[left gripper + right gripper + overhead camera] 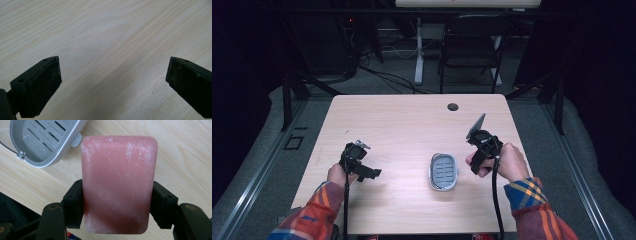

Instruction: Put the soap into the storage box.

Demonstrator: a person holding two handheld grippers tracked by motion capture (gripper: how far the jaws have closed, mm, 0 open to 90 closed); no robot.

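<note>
Right gripper (117,202) is clamped on a pink bar of soap (119,182), its two black jaws pressing the bar's long sides from left and right. In the right gripper view the soap is a flat rounded-corner block, matte and waxy, dusted with pale whitish scuffs along its edges and face, and it stands up lengthwise out of the jaws with the wood of the table (190,152) behind it. Just beyond its upper left corner lies a grey plastic soap dish (40,142), an oval tray with a raised rim, narrow drain slots in its floor and a thin wire fixed at its side; soap and dish look apart, though the angle makes this hard to judge. In the high view the dish (443,171) sits flat on the light, fine-grained wooden tabletop, between the two hands and nearer the right one, with the right gripper (478,150) just beside it and the soap too small and dark there to make out. Left gripper (113,80) has its jaws wide apart with nothing between them; its black pads (46,85) are rubbery and scuffed with pale specks, above bare wood grain. Plaid sleeves (532,197) cover both forearms.
</note>
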